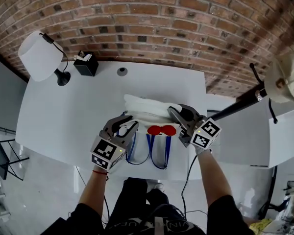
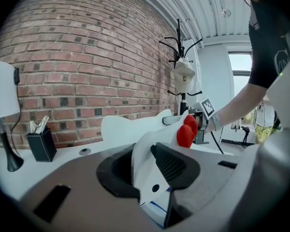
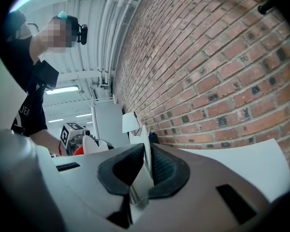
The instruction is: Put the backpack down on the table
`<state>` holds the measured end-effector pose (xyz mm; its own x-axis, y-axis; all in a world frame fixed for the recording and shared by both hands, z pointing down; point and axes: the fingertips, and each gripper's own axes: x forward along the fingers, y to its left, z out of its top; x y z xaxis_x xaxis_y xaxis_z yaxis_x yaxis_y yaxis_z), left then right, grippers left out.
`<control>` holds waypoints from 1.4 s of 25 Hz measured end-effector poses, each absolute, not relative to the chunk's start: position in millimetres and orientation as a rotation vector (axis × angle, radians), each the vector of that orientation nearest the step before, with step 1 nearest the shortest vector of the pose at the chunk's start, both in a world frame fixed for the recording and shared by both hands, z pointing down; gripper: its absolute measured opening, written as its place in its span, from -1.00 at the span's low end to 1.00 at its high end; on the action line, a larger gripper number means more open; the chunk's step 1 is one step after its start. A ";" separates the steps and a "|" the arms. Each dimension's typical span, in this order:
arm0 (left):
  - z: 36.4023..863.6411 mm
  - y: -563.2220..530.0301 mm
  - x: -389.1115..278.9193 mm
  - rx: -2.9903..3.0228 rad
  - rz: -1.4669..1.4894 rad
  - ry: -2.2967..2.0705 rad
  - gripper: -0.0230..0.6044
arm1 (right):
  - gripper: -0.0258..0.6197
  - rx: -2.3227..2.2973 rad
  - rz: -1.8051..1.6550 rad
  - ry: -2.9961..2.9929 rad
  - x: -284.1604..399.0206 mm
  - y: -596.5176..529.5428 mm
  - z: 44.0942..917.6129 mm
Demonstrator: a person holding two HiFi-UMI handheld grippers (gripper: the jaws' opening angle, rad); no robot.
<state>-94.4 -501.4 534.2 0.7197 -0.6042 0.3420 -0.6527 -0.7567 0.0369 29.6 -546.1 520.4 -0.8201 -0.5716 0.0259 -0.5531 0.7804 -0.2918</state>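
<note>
A white backpack with a red patch and blue straps is over the front part of the white table. The straps hang past the table's front edge. My left gripper is shut on the pack's left side; in the left gripper view white fabric is pinched between the pads of that gripper. My right gripper is shut on the pack's right side, with a thin white edge clamped in its jaws. I cannot tell whether the pack rests on the table.
A white lamp, a black pen holder and a round cable hole stand along the table's far edge by the brick wall. A coat stand with a pale hat is off the table's right end.
</note>
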 end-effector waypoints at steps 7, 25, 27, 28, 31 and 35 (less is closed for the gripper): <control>537.4 -490.2 -85.2 2.778 0.512 -0.905 -0.56 | -0.80 -0.924 -0.573 2.862 43.1 -540.4 527.4; 542.5 -473.4 -130.1 2.599 0.570 -1.209 -0.50 | -0.69 -1.114 -0.607 2.740 97.6 -491.2 509.5; 541.6 -467.7 -136.7 2.571 0.558 -1.245 -0.50 | -0.74 -1.124 -0.615 2.761 96.8 -479.4 512.1; 540.4 -464.2 -138.3 2.561 0.548 -1.255 -0.50 | -0.78 -1.126 -0.620 2.769 96.0 -473.5 513.1; 535.7 -452.3 -138.1 2.551 0.519 -1.264 -0.50 | -0.84 -1.117 -0.635 2.771 91.8 -456.9 511.3; 535.4 -435.6 -135.8 2.525 0.471 -1.276 -0.50 | -0.88 -1.097 -0.652 2.787 77.6 -438.0 508.9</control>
<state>-135.8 -435.6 535.4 0.5587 -0.7244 0.4037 -0.8130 -0.5745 0.0943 77.6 -438.0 508.9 -0.7413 -0.6661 0.0828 -0.6337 0.6539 -0.4135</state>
